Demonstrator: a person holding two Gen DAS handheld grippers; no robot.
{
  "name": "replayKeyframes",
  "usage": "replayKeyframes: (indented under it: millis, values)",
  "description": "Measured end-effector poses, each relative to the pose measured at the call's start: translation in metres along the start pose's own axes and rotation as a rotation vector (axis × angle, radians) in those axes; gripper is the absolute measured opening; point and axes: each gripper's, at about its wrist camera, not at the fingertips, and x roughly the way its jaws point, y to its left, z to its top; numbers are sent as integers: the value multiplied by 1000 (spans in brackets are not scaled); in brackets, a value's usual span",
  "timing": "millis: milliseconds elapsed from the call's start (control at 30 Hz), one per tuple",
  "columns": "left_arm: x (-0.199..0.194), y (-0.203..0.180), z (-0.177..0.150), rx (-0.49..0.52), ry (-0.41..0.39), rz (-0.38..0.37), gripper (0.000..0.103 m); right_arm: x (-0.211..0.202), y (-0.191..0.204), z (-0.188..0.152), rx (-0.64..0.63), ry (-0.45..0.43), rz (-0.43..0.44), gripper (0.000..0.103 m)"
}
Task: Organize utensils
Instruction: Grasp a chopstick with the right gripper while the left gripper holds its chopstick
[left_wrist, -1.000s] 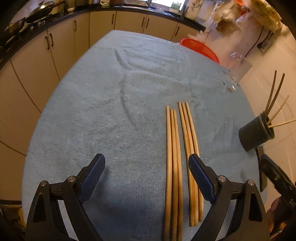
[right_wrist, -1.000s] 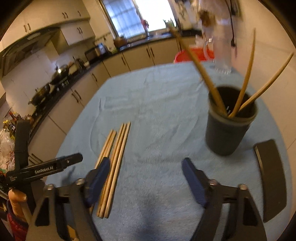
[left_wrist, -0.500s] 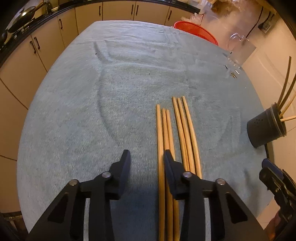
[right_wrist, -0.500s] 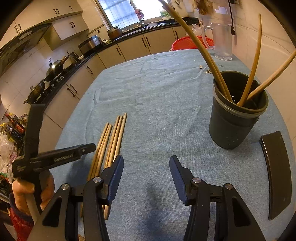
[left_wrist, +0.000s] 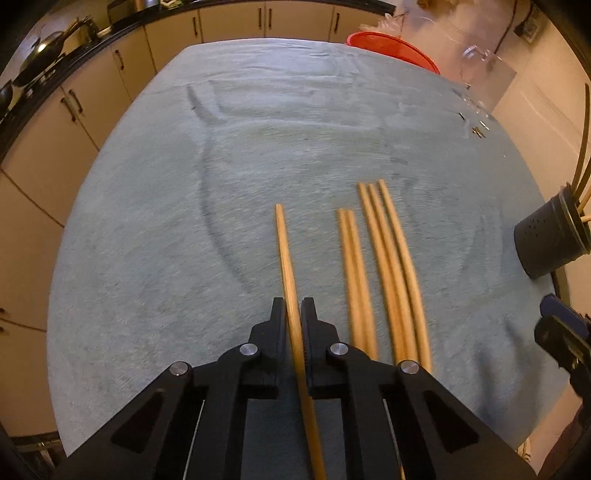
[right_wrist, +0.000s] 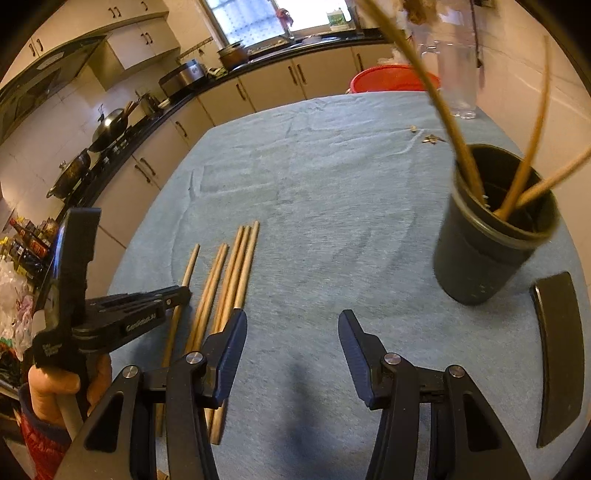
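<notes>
My left gripper is shut on one wooden chopstick, which sticks out forward over the blue cloth, apart from the rest. To its right lie a pair of chopsticks and a group of three. The right wrist view shows the same left gripper with the held chopstick beside the loose chopsticks. My right gripper stands open over bare cloth, nothing between its fingers. The dark holder at the right holds several chopsticks; it also shows at the left wrist view's edge.
A black curved piece lies right of the holder. A red basin and a clear jug stand at the table's far edge. Kitchen cabinets and a stove with pans run along the left. A hand holds the left gripper.
The left jaws have closed on the leftmost chopstick, and it now sits apart to the left of the others. The right jaws have narrowed somewhat and stay apart.
</notes>
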Motion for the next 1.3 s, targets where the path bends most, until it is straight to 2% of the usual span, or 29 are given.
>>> replayKeyframes:
  millis: [167, 367, 667, 933, 1033, 1167, 1300]
  values:
    - [-5, 15, -9, -37, -12, -19, 8, 28, 11, 22, 0, 91, 37, 40]
    - [-5, 18, -9, -42, -26, -41, 8, 71, 28, 43, 8, 200, 60, 31]
    - [-8, 20, -12, -35, -42, -59, 9, 111, 46, 57, -48, 255, -57, 18]
    - [-7, 19, -11, -36, -49, -56, 9, 123, 61, 63, -136, 253, -124, 17]
    - [-6, 17, -9, -34, -53, -53, 8, 124, 63, 63, -161, 237, -148, 9]
    - [-6, 18, -5, -43, -67, -65, 7, 116, 50, 62, -103, 212, -88, 7]
    - [-21, 14, -6, -39, -115, -93, 6, 87, 47, 59, -84, 138, -22, 7]
